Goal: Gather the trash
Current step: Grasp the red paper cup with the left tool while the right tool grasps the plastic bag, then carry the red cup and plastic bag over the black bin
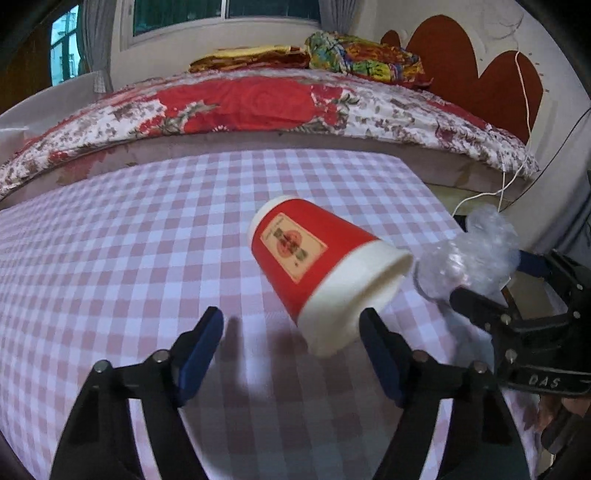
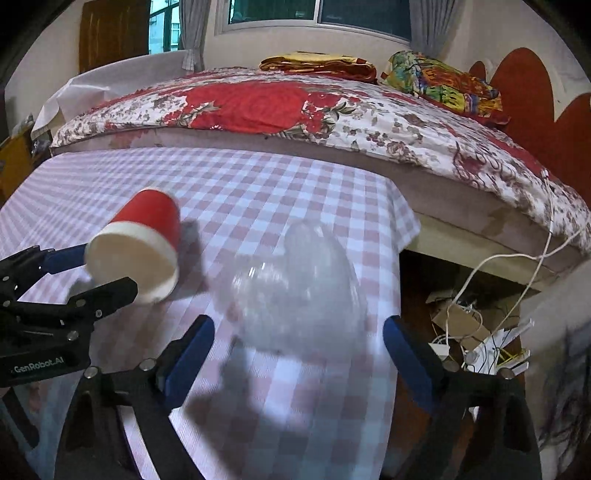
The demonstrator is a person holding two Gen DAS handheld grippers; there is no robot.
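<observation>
Left hand-held gripper (image 1: 291, 347) open beside red cup (image 1: 317, 273), right hand-held gripper (image 2: 297, 347) open near table edge (image 2: 400, 236)

Tabletop (image 1: 110, 229) covered in pink-and-white checked cloth, fills the foreground in both views. Bed (image 2: 369, 122) runs right behind it, with a floral spread, big red rose print at center. Two folded fabric piles at the bed's far edge: yellow-and-red pile (image 2: 317, 64) and multicolour patterned pile (image 2: 443, 83), just beside each other. Red scalloped headboard (image 1: 476, 74) at the right end of the bed. Window (image 2: 317, 14) with grey curtains behind the bed. White cable (image 2: 546, 236) hangs off the bed's right side to the floor, where cardboard and tangled wires (image 2: 465, 325) lie beside the tabletop.
</observation>
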